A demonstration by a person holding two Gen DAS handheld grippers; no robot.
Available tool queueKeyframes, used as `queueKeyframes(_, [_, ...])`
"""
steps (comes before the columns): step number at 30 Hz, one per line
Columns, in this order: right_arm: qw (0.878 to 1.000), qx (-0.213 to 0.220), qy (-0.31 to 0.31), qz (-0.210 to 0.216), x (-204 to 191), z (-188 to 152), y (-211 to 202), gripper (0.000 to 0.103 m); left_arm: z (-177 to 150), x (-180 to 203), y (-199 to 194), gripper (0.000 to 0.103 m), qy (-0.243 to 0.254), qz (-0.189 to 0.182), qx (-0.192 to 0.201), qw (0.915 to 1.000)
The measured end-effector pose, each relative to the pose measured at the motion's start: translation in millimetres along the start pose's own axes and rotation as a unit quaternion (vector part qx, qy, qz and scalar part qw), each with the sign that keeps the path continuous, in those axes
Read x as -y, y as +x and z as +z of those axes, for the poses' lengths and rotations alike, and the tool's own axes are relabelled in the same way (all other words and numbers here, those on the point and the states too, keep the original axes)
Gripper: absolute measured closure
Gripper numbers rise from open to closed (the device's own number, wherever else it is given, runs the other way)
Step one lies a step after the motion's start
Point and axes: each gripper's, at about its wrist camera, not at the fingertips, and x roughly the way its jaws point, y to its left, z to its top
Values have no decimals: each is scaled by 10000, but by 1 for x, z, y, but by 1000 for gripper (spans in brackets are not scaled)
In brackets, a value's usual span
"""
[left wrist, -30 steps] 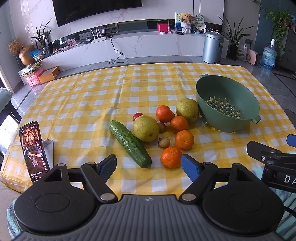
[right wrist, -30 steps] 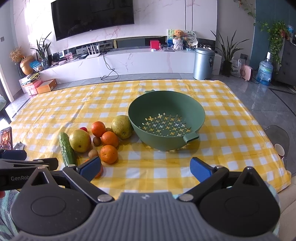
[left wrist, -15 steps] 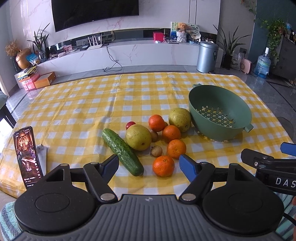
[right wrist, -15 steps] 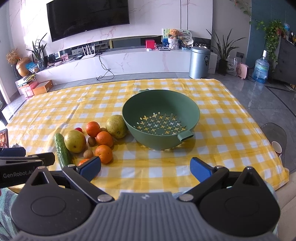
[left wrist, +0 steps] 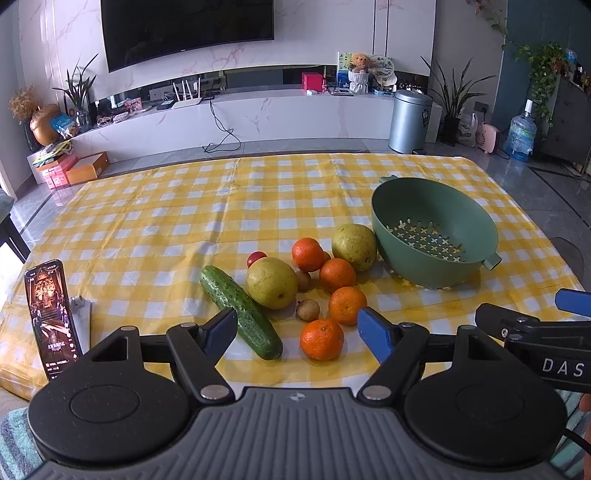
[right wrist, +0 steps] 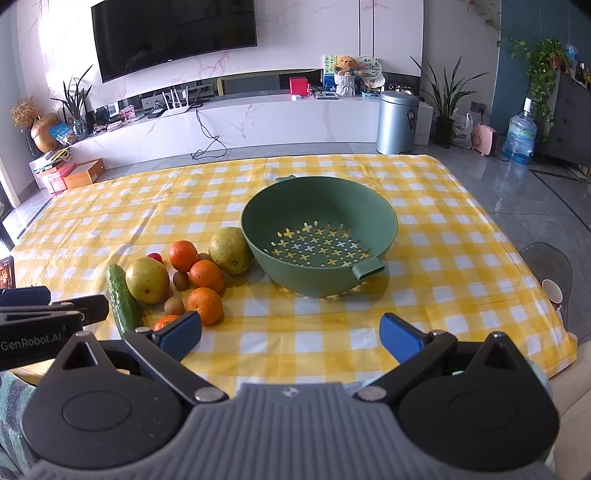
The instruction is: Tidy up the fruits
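With your left claw [left wrist: 297, 328] and right claw [right wrist: 290, 332] both spread and empty, take the nearest orange [left wrist: 321, 339], lying on the bench [left wrist: 155, 229] left of the colander [left wrist: 434, 247], across its middle: firm but round, probably roll-prone.

- We see bright daylight in both views, strongest at the upper left, where the wall [right wrist: 48, 48] washes out to white.
- Soft, short shadows fall to the right under the bowl [right wrist: 319, 240] and the oranges [left wrist: 321, 339] on the surface [left wrist: 166, 229].
- The TV [left wrist: 188, 31] stays dark, with faint reflections.
- The floor [right wrist: 517, 184] shows a dull sheen.
- Fisheye bending curves the far edge of the surface and the walls; the corners go black.
- The fruit is sharp; the tongs [left wrist: 297, 330] close to the lens look slightly soft.
- The phone [left wrist: 50, 314] screen glows.
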Motion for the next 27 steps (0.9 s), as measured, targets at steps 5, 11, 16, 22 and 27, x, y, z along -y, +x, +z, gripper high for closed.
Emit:
queueKeyframes(5, [10000, -1, 2, -1, 0, 0, 0, 4, 0, -1, 1, 15, -1, 9, -29, 10000])
queueKeyframes(11, [10000, -2, -2, 0, 0, 0, 0, 4, 0, -2, 1, 15, 4, 30, -27, 10000])
queueKeyframes(16, [10000, -12, -22, 1, 0, 0, 1, 4, 0, -3, 1, 15, -22, 37, -67, 10000])
queueKeyframes(22, [10000, -13, -24, 1, 0, 0, 1, 4, 0, -4, 2, 15, -26, 42, -83, 10000])
queueKeyframes(27, [10000, -30, -43, 1, -1, 0, 2, 4, 0, -5, 3, 15, -37, 44, -104, 9999])
